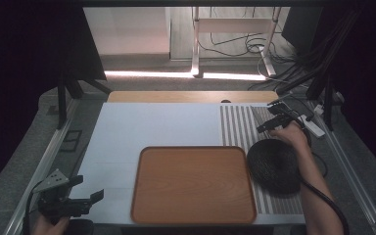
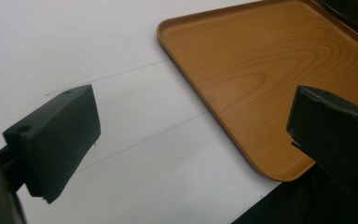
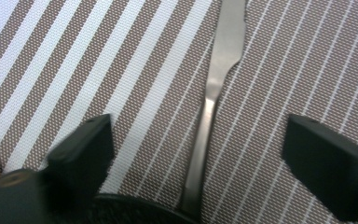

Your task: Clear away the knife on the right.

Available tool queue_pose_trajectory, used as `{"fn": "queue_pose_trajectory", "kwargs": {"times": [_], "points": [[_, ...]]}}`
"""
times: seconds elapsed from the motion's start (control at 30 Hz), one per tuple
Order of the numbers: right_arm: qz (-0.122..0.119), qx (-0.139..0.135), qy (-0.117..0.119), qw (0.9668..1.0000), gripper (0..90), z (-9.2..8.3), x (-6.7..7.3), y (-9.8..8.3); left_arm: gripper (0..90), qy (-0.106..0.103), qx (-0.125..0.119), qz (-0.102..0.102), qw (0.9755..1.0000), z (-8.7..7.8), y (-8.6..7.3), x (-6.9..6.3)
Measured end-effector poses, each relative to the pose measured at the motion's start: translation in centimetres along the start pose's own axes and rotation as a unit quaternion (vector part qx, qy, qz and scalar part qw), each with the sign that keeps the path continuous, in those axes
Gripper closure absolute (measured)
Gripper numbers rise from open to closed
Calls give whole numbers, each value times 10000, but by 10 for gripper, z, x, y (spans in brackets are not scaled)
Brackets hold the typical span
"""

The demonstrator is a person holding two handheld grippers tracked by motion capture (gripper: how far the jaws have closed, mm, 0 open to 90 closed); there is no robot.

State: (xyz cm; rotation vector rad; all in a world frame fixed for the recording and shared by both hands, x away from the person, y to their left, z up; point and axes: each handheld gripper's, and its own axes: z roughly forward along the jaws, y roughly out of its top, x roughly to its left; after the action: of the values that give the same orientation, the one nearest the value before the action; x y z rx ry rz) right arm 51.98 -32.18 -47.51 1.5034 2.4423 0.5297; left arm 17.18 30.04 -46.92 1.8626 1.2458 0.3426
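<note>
Your right gripper (image 3: 196, 154) has its jaws spread wide and empty, and a metal knife (image 3: 214, 93) lies lengthwise on the striped placemat (image 3: 98, 60) in the gap between them, with bare mat on either side. Your left gripper (image 2: 191, 140) is likewise released, with white table (image 2: 74, 42) between its jaws and the wooden tray (image 2: 261, 70) corner running under the right-hand jaw. From above, a black woven bowl (image 1: 274, 165) sits just behind your right jaws, touching the tray's right edge.

Both arms are bare; each black claw (image 1: 89, 188) (image 1: 274, 116) trails a black cable, the left bearing a grey three-cornered plate.
</note>
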Motion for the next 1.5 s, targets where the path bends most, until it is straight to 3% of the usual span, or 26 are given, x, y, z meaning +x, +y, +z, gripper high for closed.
{"fn": "queue_pose_trajectory", "kwargs": {"times": [0.17,0.33,0.53,0.63,0.73,0.83,0.93,1.07,1.13,1.4,1.5], "points": [[12,108,-258,9996,0,5,5,2,27,-3,-1,2,10000,0,0,0],[-7,159,-207,9997,0,9,4,2,27,-3,0,3,10000,0,0,0],[-44,314,-346,9989,9,21,3,-1,27,10,7,19,10000,0,0,-1],[-75,410,-404,9983,68,26,0,-2,27,7,6,15,10000,0,0,0],[-75,485,-305,9983,153,29,-3,-5,27,-3,1,14,10000,0,0,0],[-51,419,-201,9989,290,26,-4,-5,27,-1,9,12,10000,0,0,0],[-167,414,-150,9989,490,22,-5,-3,27,-6,6,9,10000,0,0,0],[-137,504,-100,9986,747,19,-8,-3,27,1,6,12,10000,0,0,0],[-147,500,-152,9985,796,18,-9,-4,27,3,5,13,10000,0,0,0],[-387,328,-2,9987,803,16,-14,-10,27,10,-10,19,10000,0,0,-1],[-460,241,-177,9985,804,14,-18,-10,27,12,-7,15,10000,0,0,-1]]}}
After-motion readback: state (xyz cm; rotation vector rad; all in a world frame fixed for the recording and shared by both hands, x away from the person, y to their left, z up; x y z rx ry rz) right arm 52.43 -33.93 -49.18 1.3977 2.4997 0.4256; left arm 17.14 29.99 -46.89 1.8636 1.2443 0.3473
